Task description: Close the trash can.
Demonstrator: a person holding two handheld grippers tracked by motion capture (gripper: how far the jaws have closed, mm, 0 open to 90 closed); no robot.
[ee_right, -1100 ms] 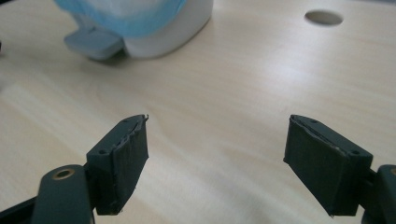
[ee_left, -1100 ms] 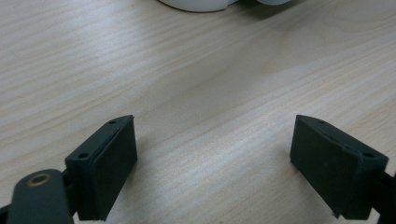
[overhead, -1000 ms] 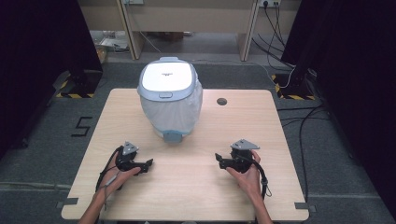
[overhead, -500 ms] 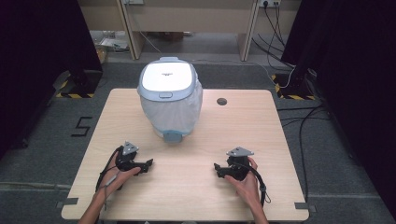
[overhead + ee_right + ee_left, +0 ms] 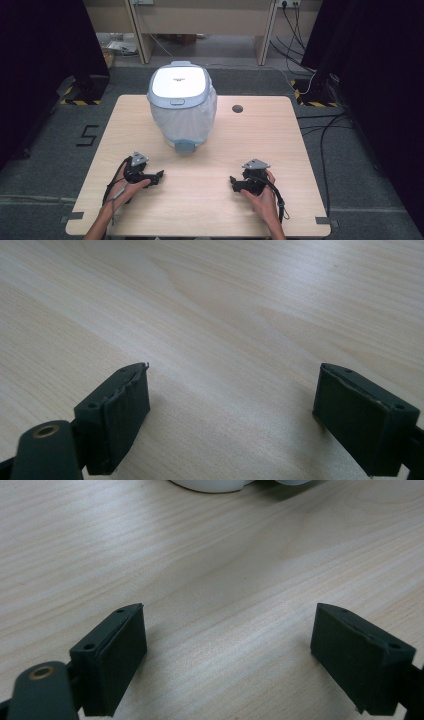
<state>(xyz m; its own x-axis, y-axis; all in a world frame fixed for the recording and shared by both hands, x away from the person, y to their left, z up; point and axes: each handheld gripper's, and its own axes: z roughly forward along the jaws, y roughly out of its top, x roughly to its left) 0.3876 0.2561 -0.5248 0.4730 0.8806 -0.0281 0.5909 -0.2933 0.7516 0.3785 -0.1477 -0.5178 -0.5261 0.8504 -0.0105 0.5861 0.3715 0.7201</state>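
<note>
— Tool jaws on my right tool (image 5: 239, 183) have just been opening, and nothing sits between them; in the right gripper view they stand wide apart over bare wood.

— What does that mean for the job?

— I judge it as readying for a reach. The rice cooker (image 5: 182, 106) is the nearest thing to both tools, and neither one touches it yet. It stands ahead of my left tool (image 5: 154, 177), slightly toward the side where my right tool rests, lid shut, its latch facing me.

— And your left tool?

— Jaws spread wide too, gripping nothing. In the left gripper view the cooker's white base just shows at the far edge, beyond the jaws.

— How are your hands placed?

— Compared with a second ago, my right hand (image 5: 263, 200) has shifted a little nearer to me on the bench (image 5: 295, 145); my left hand (image 5: 125, 187) has kept its place. Both hands rest low on the wood, each tool pointing inward toward the other, with open bench between them.

— Anything else nearby?

— A small round hole (image 5: 237, 108) in the bench, far ahead of my right tool, beside the cooker.
</note>
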